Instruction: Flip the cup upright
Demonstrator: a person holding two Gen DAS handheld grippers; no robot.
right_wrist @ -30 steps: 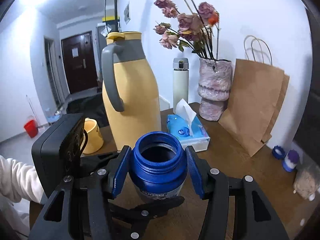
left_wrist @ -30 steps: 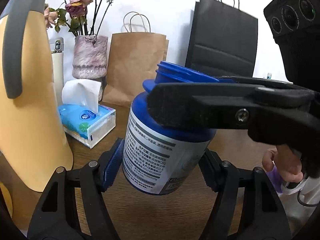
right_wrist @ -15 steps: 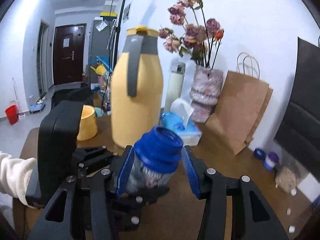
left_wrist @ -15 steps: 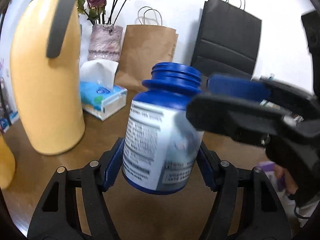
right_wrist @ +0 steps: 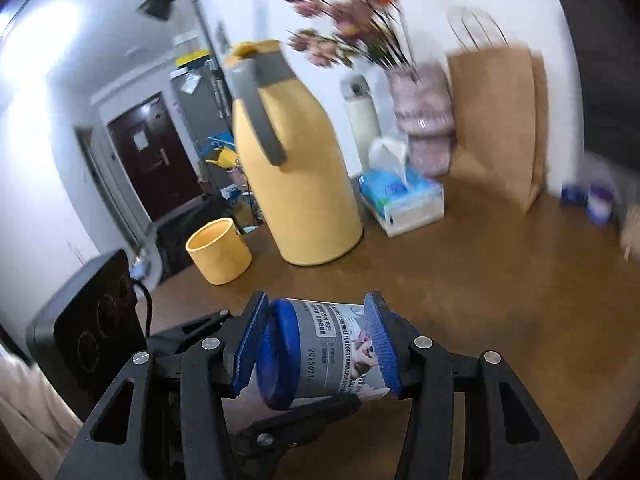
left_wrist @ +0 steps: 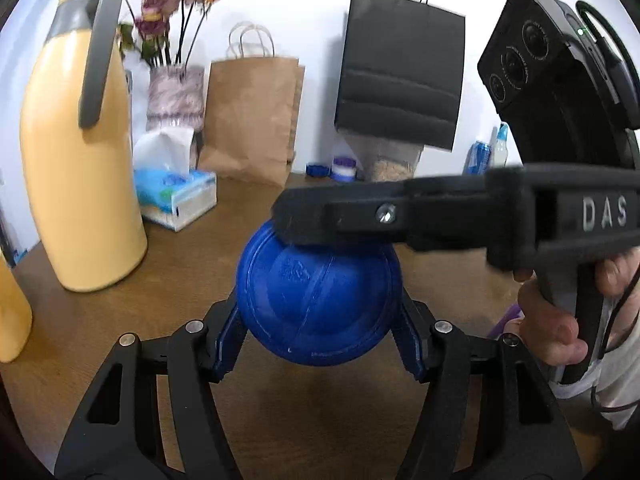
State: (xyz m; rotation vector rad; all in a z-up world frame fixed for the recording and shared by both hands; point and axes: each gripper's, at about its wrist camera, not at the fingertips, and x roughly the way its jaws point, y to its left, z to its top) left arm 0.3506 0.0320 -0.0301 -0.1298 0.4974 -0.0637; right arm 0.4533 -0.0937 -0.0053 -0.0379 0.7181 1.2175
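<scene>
A blue plastic jar with a grey printed label lies tipped on its side above the wooden table (left_wrist: 192, 272). In the left wrist view its round blue base (left_wrist: 316, 300) faces the camera. My left gripper (left_wrist: 320, 336) is shut on the jar, its blue pads on either side of the base. My right gripper (right_wrist: 316, 348) is shut on the same jar (right_wrist: 320, 352), pads across the labelled body. One right finger (left_wrist: 360, 212) crosses just above the jar in the left wrist view. The jar's mouth is hidden.
A tall yellow thermos jug (right_wrist: 292, 160) and a yellow cup (right_wrist: 218, 250) stand at the left. A blue tissue box (right_wrist: 404, 200), flower vase (right_wrist: 424, 120), brown paper bag (right_wrist: 496, 120) and black bag (left_wrist: 400, 84) line the back wall. Small jars (left_wrist: 344, 168) sit at the back right.
The jar has tipped from nearly upright to lying on its side, base turned toward the left camera. Both grippers rotated with it and lowered toward the table.
</scene>
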